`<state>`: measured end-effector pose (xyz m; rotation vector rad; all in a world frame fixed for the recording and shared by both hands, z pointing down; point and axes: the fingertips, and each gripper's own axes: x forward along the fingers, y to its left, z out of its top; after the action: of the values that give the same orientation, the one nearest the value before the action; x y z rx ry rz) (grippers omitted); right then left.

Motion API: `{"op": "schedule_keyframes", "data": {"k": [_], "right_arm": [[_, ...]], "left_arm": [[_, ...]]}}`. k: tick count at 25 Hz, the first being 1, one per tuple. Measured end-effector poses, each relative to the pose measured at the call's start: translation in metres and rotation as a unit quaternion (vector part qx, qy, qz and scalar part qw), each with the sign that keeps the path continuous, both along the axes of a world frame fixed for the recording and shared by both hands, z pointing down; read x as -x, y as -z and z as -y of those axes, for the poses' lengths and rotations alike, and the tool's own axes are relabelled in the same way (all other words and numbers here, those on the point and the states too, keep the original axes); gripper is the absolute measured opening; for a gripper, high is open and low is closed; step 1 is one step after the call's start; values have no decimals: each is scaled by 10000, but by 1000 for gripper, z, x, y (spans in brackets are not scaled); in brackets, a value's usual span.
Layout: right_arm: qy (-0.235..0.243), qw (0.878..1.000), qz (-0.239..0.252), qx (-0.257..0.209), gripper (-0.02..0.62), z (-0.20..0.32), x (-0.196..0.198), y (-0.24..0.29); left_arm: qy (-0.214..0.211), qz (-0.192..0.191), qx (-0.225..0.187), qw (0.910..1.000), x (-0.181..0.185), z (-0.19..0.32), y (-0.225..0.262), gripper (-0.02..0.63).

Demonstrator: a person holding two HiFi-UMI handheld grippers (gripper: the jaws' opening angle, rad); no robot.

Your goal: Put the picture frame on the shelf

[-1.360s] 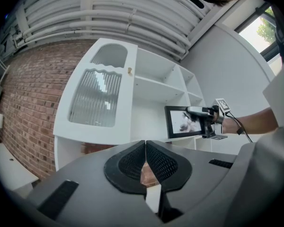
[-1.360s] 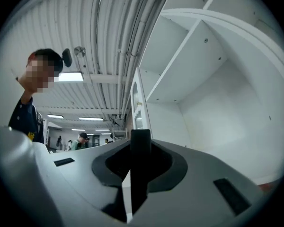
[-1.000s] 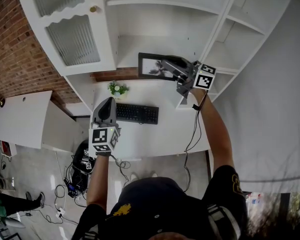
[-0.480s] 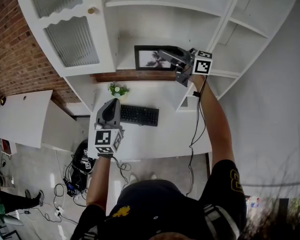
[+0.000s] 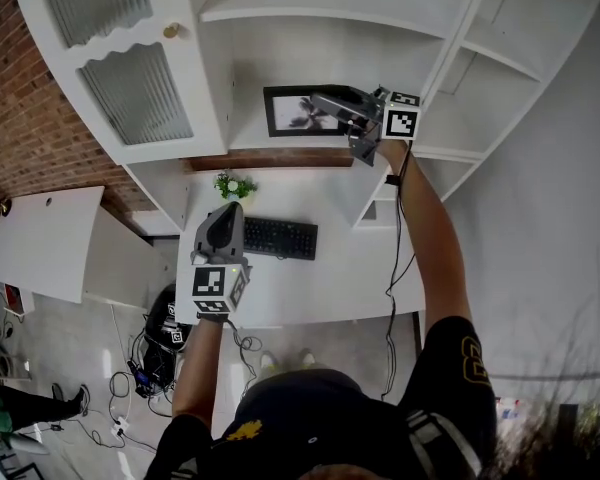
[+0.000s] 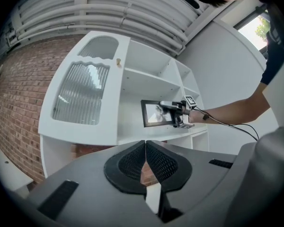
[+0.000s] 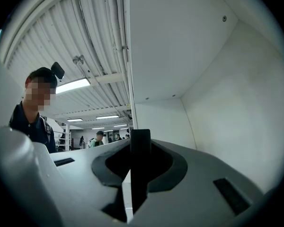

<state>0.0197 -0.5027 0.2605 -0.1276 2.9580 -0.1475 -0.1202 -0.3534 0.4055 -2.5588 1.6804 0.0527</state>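
Observation:
A black picture frame (image 5: 300,112) with a dark photo stands upright inside the white shelf unit (image 5: 280,63), in the compartment just above the desk. My right gripper (image 5: 332,108) is shut on the frame's right edge; in the right gripper view that edge (image 7: 139,162) shows as a dark vertical bar between the jaws, with the frame's glass reflecting the room on its left. The left gripper view shows the frame (image 6: 156,113) from afar, held by the right gripper (image 6: 173,109). My left gripper (image 5: 220,230) hangs over the desk, jaws closed together on nothing.
Below the shelf, a white desk (image 5: 310,278) carries a black keyboard (image 5: 280,237) and a small potted plant (image 5: 232,185). A ribbed-glass cabinet door (image 5: 135,88) stands left of the compartment. A brick wall (image 5: 20,98) is at the left, cables on the floor (image 5: 130,378).
My right gripper has carried the frame up and a little left, deeper into the shelf compartment. My left gripper has drifted slightly right and down.

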Motion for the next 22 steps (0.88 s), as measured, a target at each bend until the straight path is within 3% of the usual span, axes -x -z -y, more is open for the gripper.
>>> {"op": "schedule_keyframes", "data": {"k": [22], "right_arm": [[-322, 9995, 52, -49, 61, 45, 13, -21]], "left_arm": [[-261, -3, -84, 9996, -25, 47, 12, 21]]}}
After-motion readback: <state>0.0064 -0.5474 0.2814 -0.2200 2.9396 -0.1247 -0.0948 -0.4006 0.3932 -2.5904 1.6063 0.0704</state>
